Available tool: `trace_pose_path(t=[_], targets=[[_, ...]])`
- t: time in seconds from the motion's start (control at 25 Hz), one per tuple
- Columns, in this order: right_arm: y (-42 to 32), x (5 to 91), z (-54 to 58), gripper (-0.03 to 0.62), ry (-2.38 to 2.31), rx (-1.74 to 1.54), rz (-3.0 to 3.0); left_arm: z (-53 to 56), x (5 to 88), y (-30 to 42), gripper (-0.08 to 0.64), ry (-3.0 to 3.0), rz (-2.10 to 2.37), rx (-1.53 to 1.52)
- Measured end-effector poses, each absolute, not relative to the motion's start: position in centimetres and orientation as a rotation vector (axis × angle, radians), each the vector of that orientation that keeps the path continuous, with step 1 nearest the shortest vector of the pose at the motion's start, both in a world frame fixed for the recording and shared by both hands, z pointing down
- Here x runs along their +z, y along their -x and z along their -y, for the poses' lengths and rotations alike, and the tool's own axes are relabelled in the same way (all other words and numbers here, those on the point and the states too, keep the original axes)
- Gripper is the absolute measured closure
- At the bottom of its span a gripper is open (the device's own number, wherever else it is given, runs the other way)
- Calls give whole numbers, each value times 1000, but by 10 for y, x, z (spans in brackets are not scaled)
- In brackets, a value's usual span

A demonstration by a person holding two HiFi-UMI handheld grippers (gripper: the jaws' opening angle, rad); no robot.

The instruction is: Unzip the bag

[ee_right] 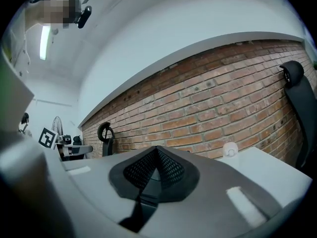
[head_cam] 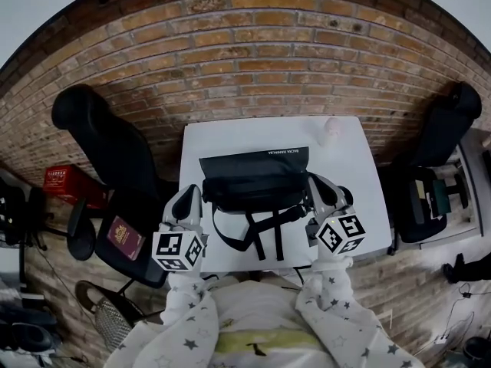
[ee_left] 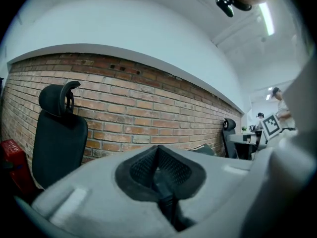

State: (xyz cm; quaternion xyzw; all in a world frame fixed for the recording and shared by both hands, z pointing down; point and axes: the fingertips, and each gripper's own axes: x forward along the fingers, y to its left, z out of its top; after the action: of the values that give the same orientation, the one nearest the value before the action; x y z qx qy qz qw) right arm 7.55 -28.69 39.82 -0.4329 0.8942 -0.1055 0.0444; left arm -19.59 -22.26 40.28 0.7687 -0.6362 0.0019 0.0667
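Black bag (head_cam: 253,176) on table (head_cam: 354,153) (contents hidden); left hand-held gripper (head_cam: 192,196), right hand-held gripper (head_cam: 316,184) both closed, empty

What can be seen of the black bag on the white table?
The bag is black, soft-looking fabric, wide and low, with white print along its far edge. It lies on the white table; its black straps trail toward the near edge. The left gripper and right gripper flank its ends; contact unclear. Its zip cannot be made out.

The bag (head_cam: 255,176) is matt black cloth, the table (head_cam: 360,167) smooth white, the wall (head_cam: 253,60) rough brick.
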Motion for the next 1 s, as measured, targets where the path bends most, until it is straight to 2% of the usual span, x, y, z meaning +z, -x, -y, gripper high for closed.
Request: trace_pose_path(t=[1.0], targets=[[-85,376,276,586,1332,-260,-2647,204,386,207,561,-2300,1999,-20]])
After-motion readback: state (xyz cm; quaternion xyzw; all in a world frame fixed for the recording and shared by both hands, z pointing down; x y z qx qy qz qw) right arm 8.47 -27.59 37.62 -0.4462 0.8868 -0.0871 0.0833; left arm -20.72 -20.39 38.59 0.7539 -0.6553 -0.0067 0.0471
